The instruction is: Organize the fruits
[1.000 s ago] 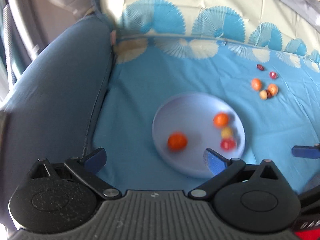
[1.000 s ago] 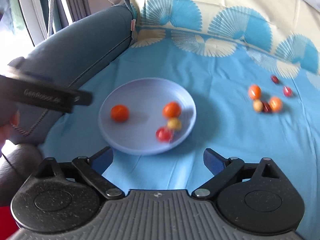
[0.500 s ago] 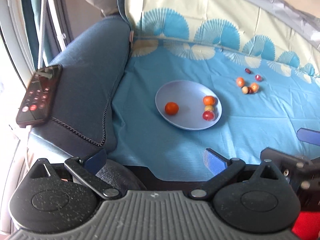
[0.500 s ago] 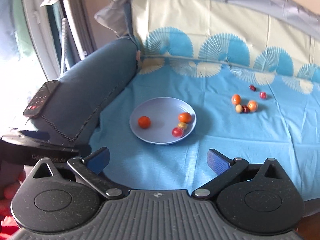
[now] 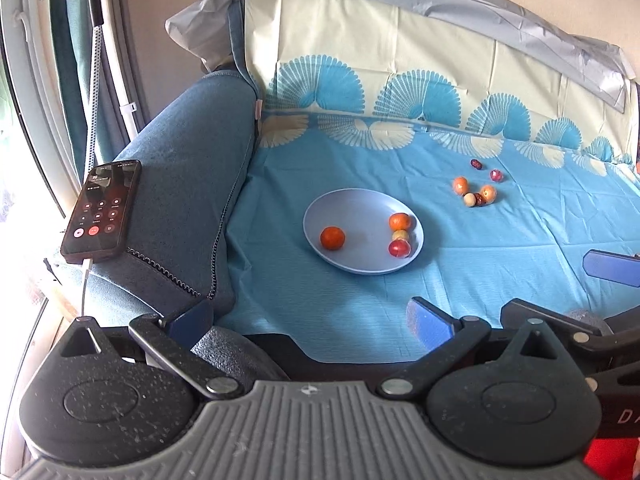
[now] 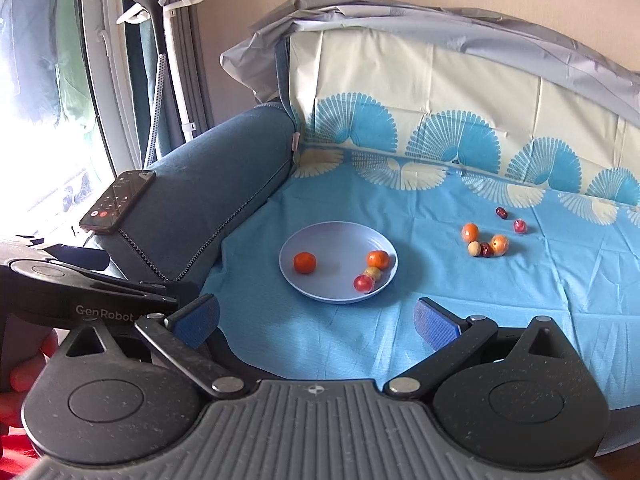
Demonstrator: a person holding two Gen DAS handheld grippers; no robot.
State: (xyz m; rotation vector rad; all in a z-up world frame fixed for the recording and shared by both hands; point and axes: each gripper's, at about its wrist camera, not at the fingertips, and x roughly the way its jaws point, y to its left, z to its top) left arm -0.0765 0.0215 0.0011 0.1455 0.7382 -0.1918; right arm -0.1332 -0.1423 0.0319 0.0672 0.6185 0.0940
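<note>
A pale blue plate lies on the blue cloth over the sofa seat. In it are an orange fruit at the left, and at the right another orange one, a small yellow one and a red one. Several small fruits lie loose on the cloth to the plate's right. My left gripper and my right gripper both stand open and hold nothing, well back from the plate near the seat's front edge.
A phone with a lit screen rests on the blue sofa armrest at the left. A garment steamer stand and a window are behind it. The covered backrest closes off the far side.
Both grippers have pulled back and up from the plate, which now looks smaller and farther. The phone and armrest have come into view. The fruits have not moved.
</note>
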